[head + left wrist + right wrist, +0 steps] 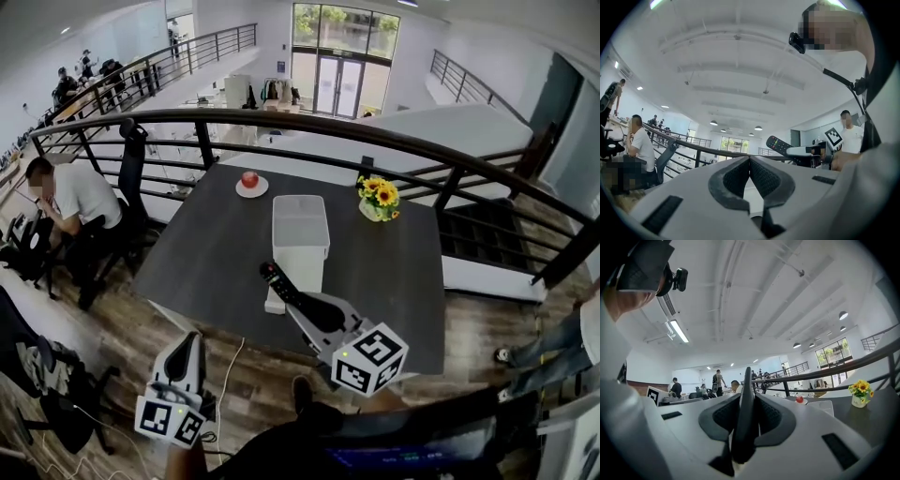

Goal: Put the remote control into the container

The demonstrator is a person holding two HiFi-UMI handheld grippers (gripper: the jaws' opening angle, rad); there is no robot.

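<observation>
My right gripper (296, 302) is shut on a black remote control (278, 280), holding it in the air over the near edge of the dark table (211, 253). The remote's button end points up and away toward the white rectangular container (300, 228), which stands at the table's middle. In the right gripper view the remote (746, 408) stands edge-on between the pads (723, 416). My left gripper (192, 349) hangs low at the left, off the table, shut with nothing in it. Its own view shows the pads (738, 177) meeting, with the remote (778, 144) held off to the right.
A red apple on a white plate (249, 184) and a small pot of yellow flowers (379, 199) sit at the table's far side. A flat white piece (275, 302) lies by the container's near end. A curved black railing (394, 136) runs behind the table. A person (70, 199) sits left.
</observation>
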